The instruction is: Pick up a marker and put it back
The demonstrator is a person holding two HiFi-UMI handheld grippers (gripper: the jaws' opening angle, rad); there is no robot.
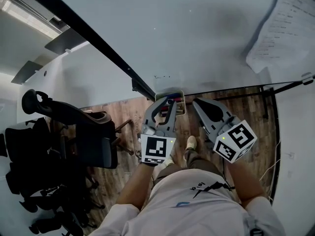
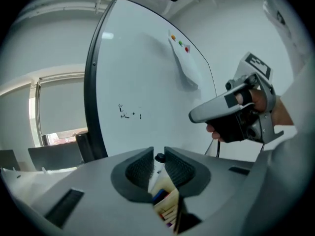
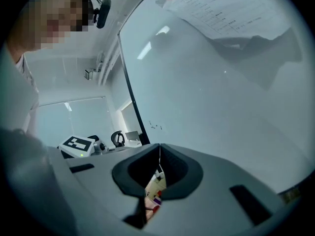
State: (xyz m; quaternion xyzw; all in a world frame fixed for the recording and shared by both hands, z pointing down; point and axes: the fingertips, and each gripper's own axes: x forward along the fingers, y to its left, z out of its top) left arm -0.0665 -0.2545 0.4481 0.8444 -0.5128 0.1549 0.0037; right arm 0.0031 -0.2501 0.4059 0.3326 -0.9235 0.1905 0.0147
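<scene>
Marker pick-up: grasp stage.
We list the left gripper (image 2: 158, 154) clamped on a black-capped marker (image 2: 157, 168), apparently not yet lifted from its box (image 2: 166, 206); right gripper (image 3: 159, 154) jaws together, empty; return outstanding.

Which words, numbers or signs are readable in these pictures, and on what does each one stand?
No text can be read with certainty.
Sheet of paper on the whiteboard: printed lines, too small to read.
Scribbles on the whiteboard: small black marks, no clear letters.
Shirt: short dark print, too blurred to read.
Left cube and right cube: square patterns only, no words.
</scene>
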